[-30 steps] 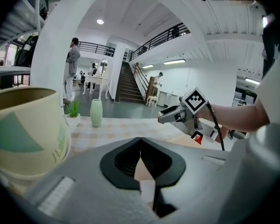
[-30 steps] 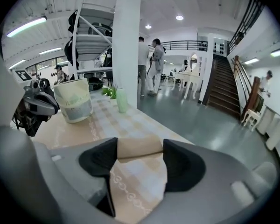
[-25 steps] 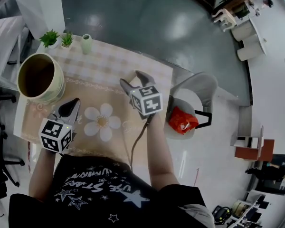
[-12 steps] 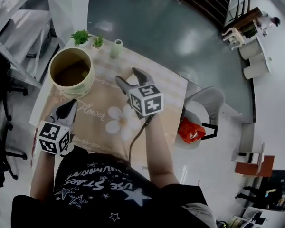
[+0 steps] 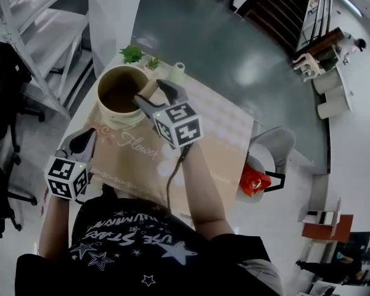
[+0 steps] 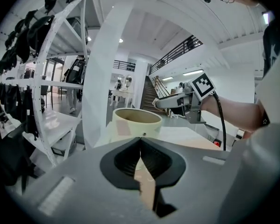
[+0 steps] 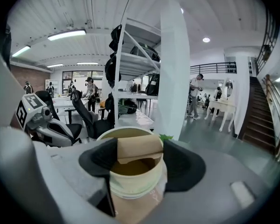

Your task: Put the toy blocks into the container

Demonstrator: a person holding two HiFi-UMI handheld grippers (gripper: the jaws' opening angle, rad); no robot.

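Overhead, head view: the right gripper (image 5: 149, 92) reaches across the table (image 5: 225, 143) and grips a tan wooden block (image 5: 148, 89) over the near rim of the cream container (image 5: 111, 113).
Left gripper, head view: the left gripper (image 5: 86, 142) hangs at the table's near left edge, well apart from the container; its marker cube covers most of its body.
Hard to see, head view: the block is only a small tan sliver between dark fingers, and the container's inside is a dark brown shadow, so I cannot tell what lies in it.
Background, head view: two small potted plants (image 5: 132, 54) and a pale vase (image 5: 179, 73) stand behind the container; a grey chair (image 5: 272, 145) with a red bag (image 5: 254, 182) sits beside the table.
Left gripper view: the jaws are pressed together with nothing between them. Beyond them stands the container (image 6: 136, 122), with the right gripper (image 6: 164, 102) above its far side. A white shelf rack (image 6: 51, 83) fills the left.
Right gripper view: the jaws clamp the block (image 7: 133, 148) crosswise by its ends, directly above the container's mouth (image 7: 130, 183). The block hides the far rim, and the gripper's body cuts off the container's base.
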